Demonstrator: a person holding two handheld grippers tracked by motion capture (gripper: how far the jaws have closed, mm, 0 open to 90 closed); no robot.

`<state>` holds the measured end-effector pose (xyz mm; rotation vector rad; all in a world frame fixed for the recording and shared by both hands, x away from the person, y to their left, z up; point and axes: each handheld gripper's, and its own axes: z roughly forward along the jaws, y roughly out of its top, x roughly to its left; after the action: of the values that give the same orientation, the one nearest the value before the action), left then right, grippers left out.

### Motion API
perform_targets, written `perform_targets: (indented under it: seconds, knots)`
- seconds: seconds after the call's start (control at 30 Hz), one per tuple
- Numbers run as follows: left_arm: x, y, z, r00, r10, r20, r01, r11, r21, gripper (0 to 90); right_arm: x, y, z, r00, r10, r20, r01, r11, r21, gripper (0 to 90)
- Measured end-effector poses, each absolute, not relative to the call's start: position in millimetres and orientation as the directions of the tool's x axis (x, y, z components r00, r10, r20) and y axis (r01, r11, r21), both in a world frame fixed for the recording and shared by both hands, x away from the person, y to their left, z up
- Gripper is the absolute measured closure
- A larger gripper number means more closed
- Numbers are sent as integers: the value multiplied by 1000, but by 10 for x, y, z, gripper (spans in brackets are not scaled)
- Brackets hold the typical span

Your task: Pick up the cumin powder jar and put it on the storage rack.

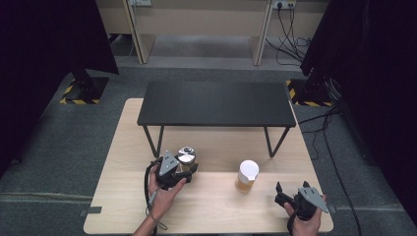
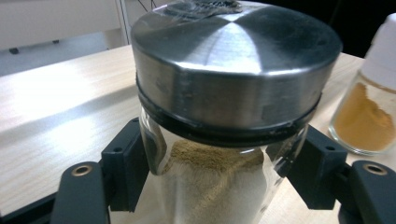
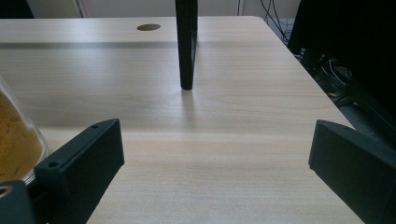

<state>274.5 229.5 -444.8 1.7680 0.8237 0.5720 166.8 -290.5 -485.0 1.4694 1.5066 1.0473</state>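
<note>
Here, jar in hand: a steel-lidded spice jar (image 2: 224, 140) stands upright on the wooden table (image 1: 123, 196), left of centre and near the front edge, brownish powder showing through the glass.
Its axis: vertical, lid up, so any lift goes straight up before it clears the low black shelf (image 1: 216, 103) farther back.
Left gripper (image 1: 183, 169): clamped on the glass body just under the lid, one black jaw on each side, both touching.
Second jar: a white-capped jar of orange powder (image 1: 247, 176) sits to the right, apart from the held one, between the two grippers.
Nearer hand for it: the right one, by my reading.
Right gripper (image 1: 280, 192): jaws spread wide, nothing between them, low over the near right of the table; the orange jar lies to its left.
</note>
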Motion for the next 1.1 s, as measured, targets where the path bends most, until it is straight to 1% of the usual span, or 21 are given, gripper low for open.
perform_targets:
  seconds: [0.2, 0.53, 0.67, 0.83, 1.1]
  knots:
    - [2623, 2351, -4297, 660, 751, -7, 243, -205, 948, 298, 1666, -2898, -4851, -39, 999, 16, 365, -1, 931, 33]
    - [2526, 2366, -3960, 673, 740, 8, 229, -219, 948, 298, 1668, -2904, -4850, -40, 999, 21, 366, -5, 931, 34]
    - [2539, 2367, -3777, 682, 731, 3, 243, -231, 942, 298, 1668, -2903, -4850, -40, 999, 20, 365, -4, 931, 34]
    - [2546, 2339, -3536, 691, 723, 26, 241, -264, 934, 298, 1672, -2911, -4847, -42, 999, 24, 368, -6, 930, 33]
    - [2595, 2350, -3287, 689, 724, 22, 242, -259, 935, 299, 1670, -2908, -4848, -43, 999, 22, 367, -5, 930, 34]
